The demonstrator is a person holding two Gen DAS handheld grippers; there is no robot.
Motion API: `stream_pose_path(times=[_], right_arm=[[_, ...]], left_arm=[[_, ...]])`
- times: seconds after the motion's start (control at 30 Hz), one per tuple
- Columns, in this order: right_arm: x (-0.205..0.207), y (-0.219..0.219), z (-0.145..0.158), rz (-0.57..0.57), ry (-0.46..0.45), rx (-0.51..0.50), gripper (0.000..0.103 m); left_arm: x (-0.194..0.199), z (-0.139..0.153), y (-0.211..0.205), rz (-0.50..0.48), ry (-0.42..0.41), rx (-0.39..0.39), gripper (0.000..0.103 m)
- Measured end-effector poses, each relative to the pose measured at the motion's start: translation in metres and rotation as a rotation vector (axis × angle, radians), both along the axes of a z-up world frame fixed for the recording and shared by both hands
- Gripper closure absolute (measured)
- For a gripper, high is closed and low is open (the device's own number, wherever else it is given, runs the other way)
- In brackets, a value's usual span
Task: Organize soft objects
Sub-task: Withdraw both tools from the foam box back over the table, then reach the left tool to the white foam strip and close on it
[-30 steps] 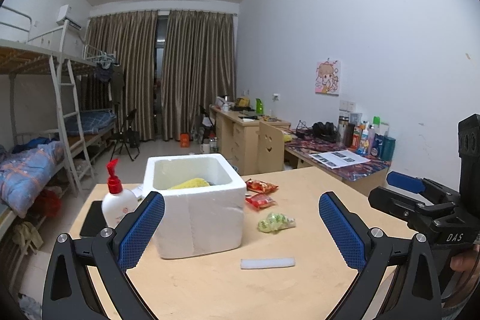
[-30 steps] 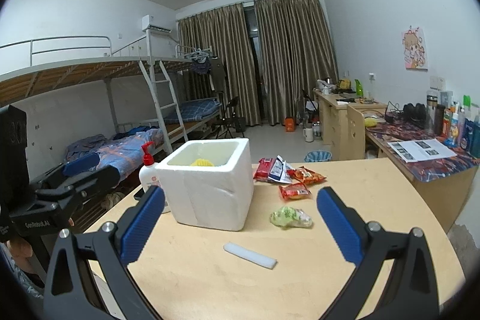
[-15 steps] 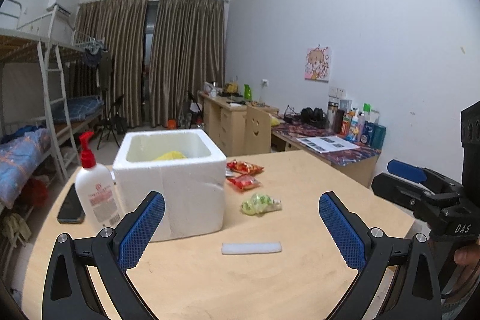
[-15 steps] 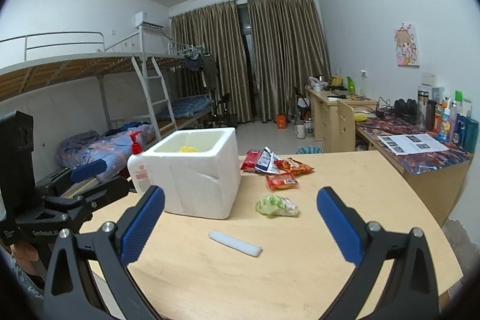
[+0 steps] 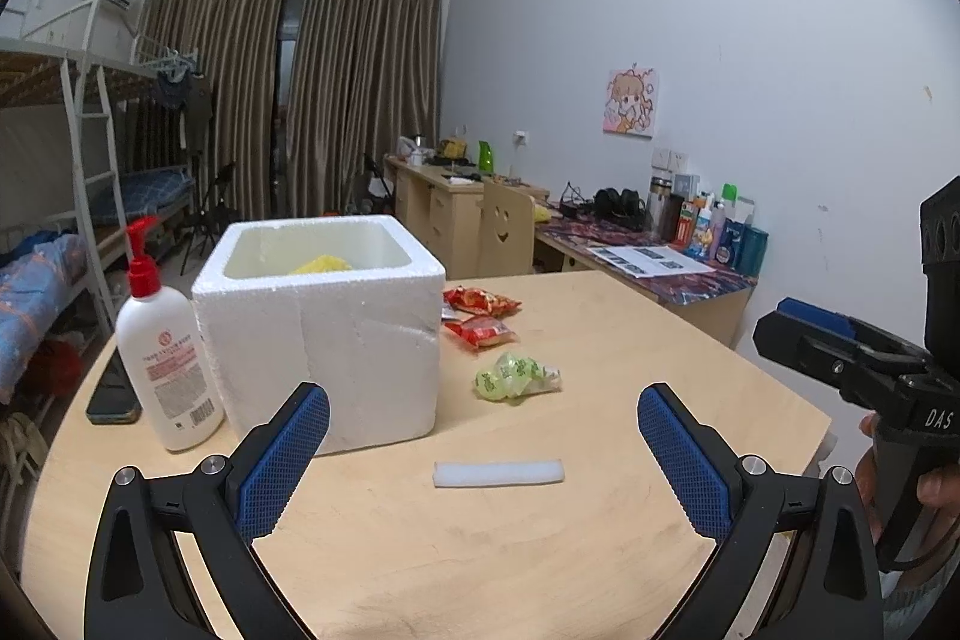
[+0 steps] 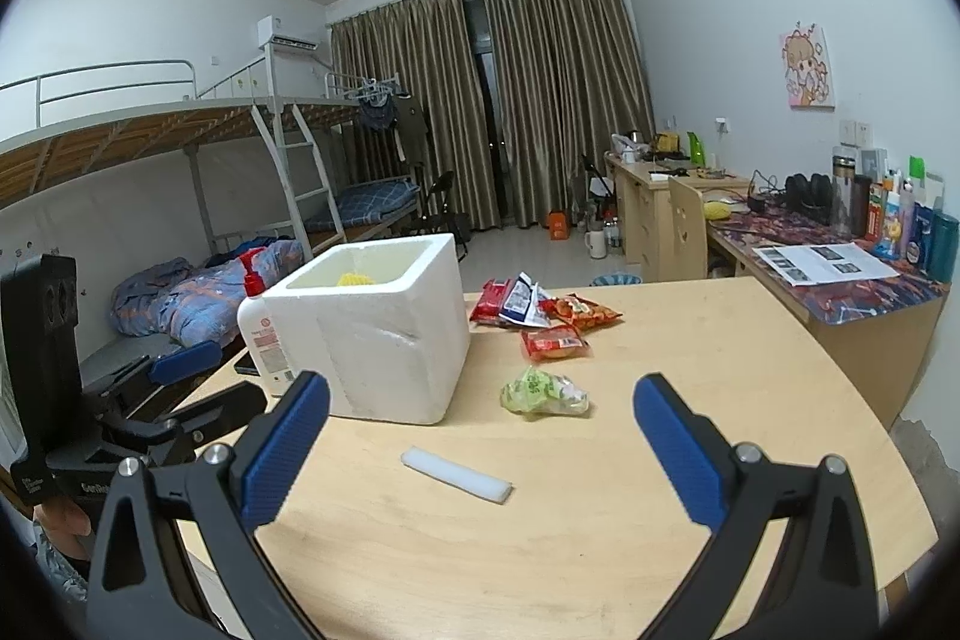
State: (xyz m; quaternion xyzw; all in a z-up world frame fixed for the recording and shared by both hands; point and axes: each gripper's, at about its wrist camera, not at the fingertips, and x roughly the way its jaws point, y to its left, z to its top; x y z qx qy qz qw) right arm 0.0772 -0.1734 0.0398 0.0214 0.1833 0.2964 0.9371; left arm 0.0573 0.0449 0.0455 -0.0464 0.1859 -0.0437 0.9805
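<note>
The white foam strip (image 5: 498,474) lies flat on the table (image 5: 630,340), just before the foam box (image 5: 324,322). Likely light, compressible; grasp across its short width at mid-length. Left gripper (image 5: 483,436) and right gripper (image 6: 480,430) both spread wide, empty.

Foam box (image 5: 324,322), foam strip (image 5: 499,473), green packet (image 5: 515,376)

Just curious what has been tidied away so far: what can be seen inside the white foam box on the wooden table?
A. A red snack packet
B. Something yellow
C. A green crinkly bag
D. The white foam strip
B: a yellow object shows over the rim of the white foam box; the green crinkly bag, red snack packets and white foam strip lie outside on the wooden table.
</note>
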Motion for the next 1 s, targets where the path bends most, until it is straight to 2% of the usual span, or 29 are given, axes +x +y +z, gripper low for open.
stream_pose_path(times=[1.0], right_arm=[[0.046, 0.007, -0.025, -0.009, 0.107, -0.031, 0.0]], left_arm=[[0.076, -0.056, 0.008, -0.072, 0.197, 0.013, 0.0]])
